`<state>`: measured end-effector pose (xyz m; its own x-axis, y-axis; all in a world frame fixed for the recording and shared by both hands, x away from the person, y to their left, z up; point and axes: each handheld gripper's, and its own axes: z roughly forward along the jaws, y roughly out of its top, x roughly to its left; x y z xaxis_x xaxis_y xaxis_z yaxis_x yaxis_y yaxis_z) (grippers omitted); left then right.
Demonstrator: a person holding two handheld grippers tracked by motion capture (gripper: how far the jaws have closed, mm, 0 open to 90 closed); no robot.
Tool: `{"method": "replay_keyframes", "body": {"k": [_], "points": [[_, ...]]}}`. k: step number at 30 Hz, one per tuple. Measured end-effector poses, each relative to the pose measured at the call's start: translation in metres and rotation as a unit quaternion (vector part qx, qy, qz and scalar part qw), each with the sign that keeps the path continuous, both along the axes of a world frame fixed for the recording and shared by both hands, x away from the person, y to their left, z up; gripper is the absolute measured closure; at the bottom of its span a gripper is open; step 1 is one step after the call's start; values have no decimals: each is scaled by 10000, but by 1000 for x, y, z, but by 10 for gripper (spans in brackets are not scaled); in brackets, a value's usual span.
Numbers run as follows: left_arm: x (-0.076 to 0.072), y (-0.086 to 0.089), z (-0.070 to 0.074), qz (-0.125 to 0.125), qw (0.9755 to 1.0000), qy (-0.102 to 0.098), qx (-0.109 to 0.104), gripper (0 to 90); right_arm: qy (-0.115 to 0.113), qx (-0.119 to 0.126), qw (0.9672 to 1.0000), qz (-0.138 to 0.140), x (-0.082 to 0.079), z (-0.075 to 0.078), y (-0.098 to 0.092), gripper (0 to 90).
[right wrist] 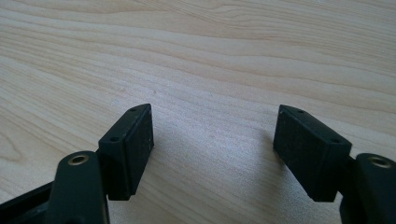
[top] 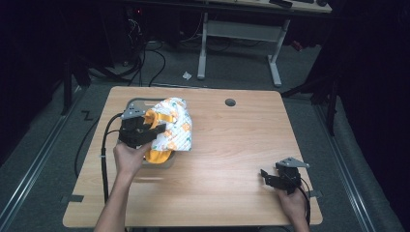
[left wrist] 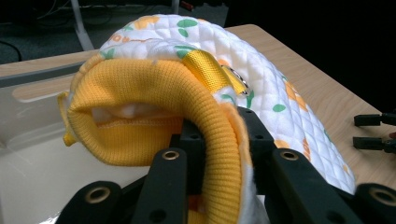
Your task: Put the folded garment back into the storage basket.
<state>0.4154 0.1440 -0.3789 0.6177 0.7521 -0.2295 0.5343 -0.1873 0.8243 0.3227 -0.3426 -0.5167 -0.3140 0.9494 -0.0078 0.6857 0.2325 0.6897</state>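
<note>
Two black tongs (left wrist: 219, 140), ribbed yellow cuff (left wrist: 154, 93), quilted garment (left wrist: 280, 88)

White quilted garment (left wrist: 261, 88), orange ribbing

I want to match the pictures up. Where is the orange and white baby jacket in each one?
High view: the baby jacket sits left of centre, over a clear bin.
Left gripper view: its orange cuff sits mid-picture, pinched between the fingers.
Right gripper view: not there.
Shared landmark: the wooden table, the same bare wood here.
</note>
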Motion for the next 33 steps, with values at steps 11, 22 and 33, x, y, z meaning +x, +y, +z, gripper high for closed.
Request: {"method": "replay_keyframes", "body": {"k": [11, 22, 33], "points": [[6, 15, -10, 211, 9997, 86, 52, 748, -1, -1, 10000, 1, 0, 0, 0, 292], [14, 18, -20, 241, 9994, 190, 183, 748, 0, -2, 10000, 0, 0, 0, 0, 292], [18, 29, -28, 401, 9986, 232, 263, 746, -9, -16, 10000, 10, 0, 0, 0, 293]]}}
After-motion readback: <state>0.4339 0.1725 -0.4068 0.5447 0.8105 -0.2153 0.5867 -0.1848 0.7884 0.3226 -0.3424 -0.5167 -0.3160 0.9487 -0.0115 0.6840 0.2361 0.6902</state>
